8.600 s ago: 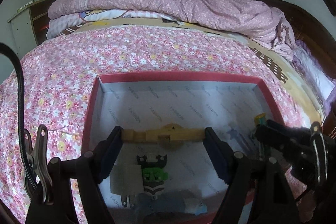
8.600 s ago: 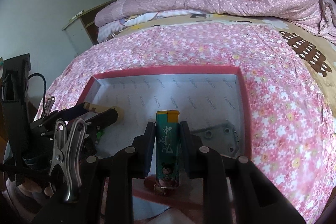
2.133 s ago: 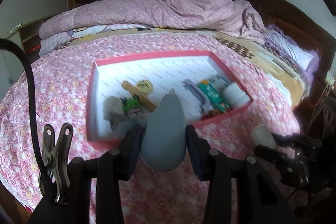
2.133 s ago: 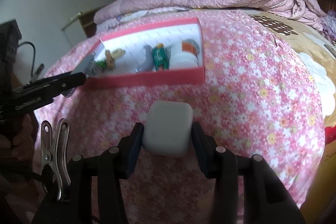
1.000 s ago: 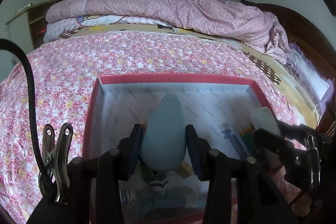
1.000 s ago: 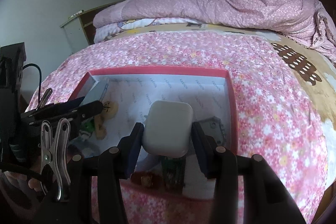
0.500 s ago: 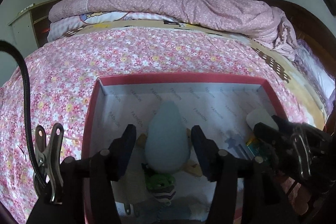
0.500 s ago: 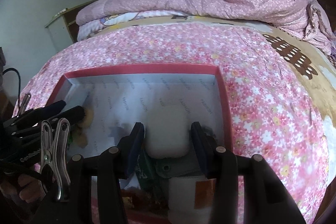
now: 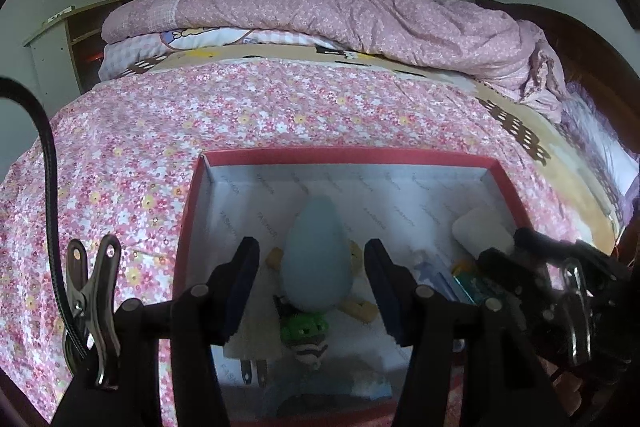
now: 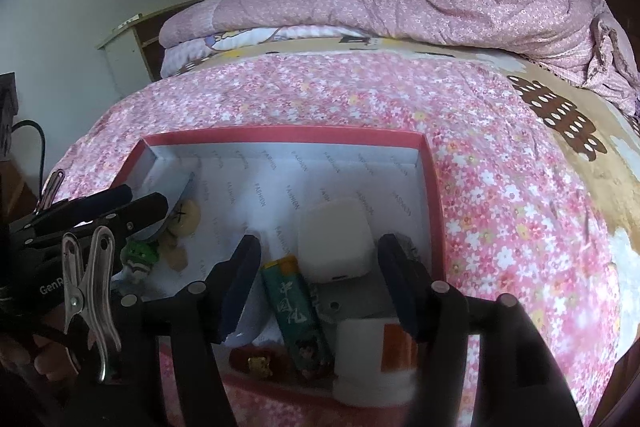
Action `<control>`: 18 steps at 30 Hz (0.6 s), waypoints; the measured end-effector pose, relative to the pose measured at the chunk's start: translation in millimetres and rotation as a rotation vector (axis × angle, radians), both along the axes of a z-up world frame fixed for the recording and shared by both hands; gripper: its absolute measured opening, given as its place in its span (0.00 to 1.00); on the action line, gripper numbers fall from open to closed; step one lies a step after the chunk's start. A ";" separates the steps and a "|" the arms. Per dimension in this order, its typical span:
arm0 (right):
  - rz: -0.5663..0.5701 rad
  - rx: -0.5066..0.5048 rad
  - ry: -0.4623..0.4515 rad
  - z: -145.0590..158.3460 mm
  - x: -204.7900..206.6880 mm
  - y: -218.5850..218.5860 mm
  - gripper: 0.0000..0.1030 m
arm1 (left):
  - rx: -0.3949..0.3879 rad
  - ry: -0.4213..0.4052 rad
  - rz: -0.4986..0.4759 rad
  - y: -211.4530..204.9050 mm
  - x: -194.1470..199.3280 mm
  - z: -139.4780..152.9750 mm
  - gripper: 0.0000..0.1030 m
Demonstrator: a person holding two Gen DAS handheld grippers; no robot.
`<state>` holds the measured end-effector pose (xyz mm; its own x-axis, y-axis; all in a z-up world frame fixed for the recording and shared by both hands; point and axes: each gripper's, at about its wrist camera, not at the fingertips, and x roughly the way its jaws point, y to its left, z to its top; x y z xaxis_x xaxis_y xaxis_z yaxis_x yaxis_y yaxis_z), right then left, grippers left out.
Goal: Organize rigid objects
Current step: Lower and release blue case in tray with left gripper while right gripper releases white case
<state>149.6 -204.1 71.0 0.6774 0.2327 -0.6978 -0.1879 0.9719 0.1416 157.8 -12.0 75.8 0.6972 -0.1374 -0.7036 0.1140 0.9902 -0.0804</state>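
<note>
The blue egg-shaped thing (image 9: 314,263) covers most of the wooden piece (image 9: 360,305) under it, so only the ends poke out. The plug (image 9: 251,375) is half behind a left finger (image 9: 236,287). In the right view, the white bottle (image 10: 374,363) is blurry, and the small red and gold item (image 10: 258,363) by the box wall (image 10: 280,393) is too tiny to make out.

The far half of the red box (image 10: 434,195) floor is bare and passable. The near half is crowded: white case (image 10: 334,241), green lighter (image 10: 294,311), blue egg-shaped object (image 9: 316,263).
</note>
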 end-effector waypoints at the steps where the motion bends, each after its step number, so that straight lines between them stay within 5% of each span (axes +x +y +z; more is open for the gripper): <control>1: 0.000 0.004 -0.003 1.4 -2.1 -0.4 0.61 | 0.001 -0.005 -0.001 -0.2 -2.8 1.7 0.56; 18: -0.015 0.020 -0.058 17.7 -41.9 -4.5 0.75 | -0.006 -0.022 -0.006 0.4 -44.3 18.2 0.56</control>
